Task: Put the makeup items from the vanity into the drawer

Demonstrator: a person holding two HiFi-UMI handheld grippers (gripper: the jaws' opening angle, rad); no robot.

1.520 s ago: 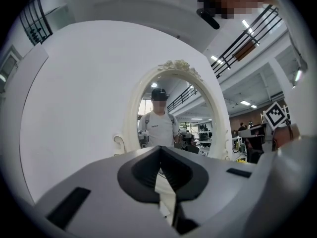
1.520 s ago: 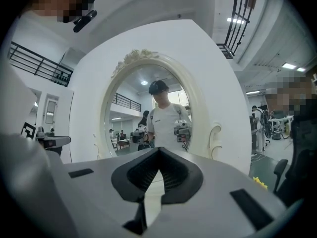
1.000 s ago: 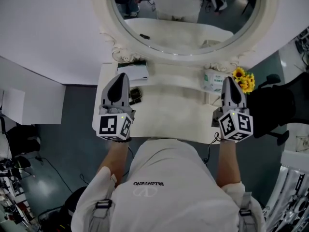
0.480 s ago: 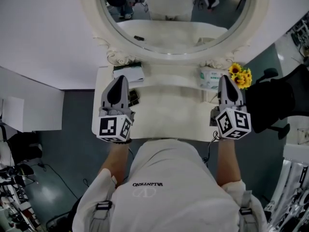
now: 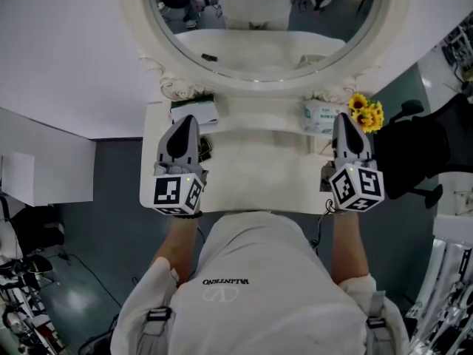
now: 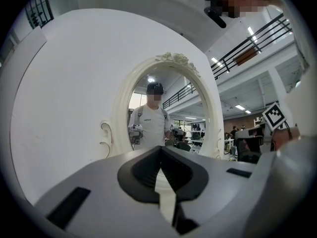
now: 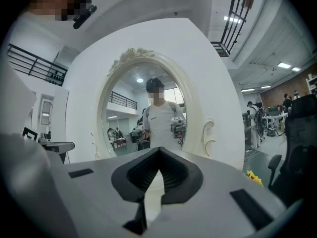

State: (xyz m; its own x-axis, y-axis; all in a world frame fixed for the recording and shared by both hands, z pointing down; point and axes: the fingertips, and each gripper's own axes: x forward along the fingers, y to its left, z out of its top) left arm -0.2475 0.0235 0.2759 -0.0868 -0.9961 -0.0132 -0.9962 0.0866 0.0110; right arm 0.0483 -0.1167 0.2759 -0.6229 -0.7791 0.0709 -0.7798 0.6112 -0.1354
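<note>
Makeup item: small dark case (image 5: 205, 149) lies on the vanity top (image 5: 259, 170), left side, just beside the left gripper and partly hidden by it; its type cannot be told.
Left gripper (image 5: 185, 120): above the vanity's left front, pointing at the mirror; jaws closed together, nothing between them.
Right gripper (image 5: 344, 119): above the right front edge; jaws closed together, empty.
Surface: cream vanity top; white box (image 5: 195, 112) at the back left, tissue pack (image 5: 318, 117) at the back right, sunflowers (image 5: 367, 112) just right of the pack.
Mirror (image 5: 259, 21): oval, ornate cream frame, upright behind the top; it reflects the person and both grippers.
Room: white wall (image 5: 66, 43), dark floor (image 5: 89, 220), black chair (image 5: 417, 161) to the right.
Change from one second ago: vanity and mirror sit slightly higher and further left in the head view; both grippers keep nearly the same stance, jaws unchanged.
</note>
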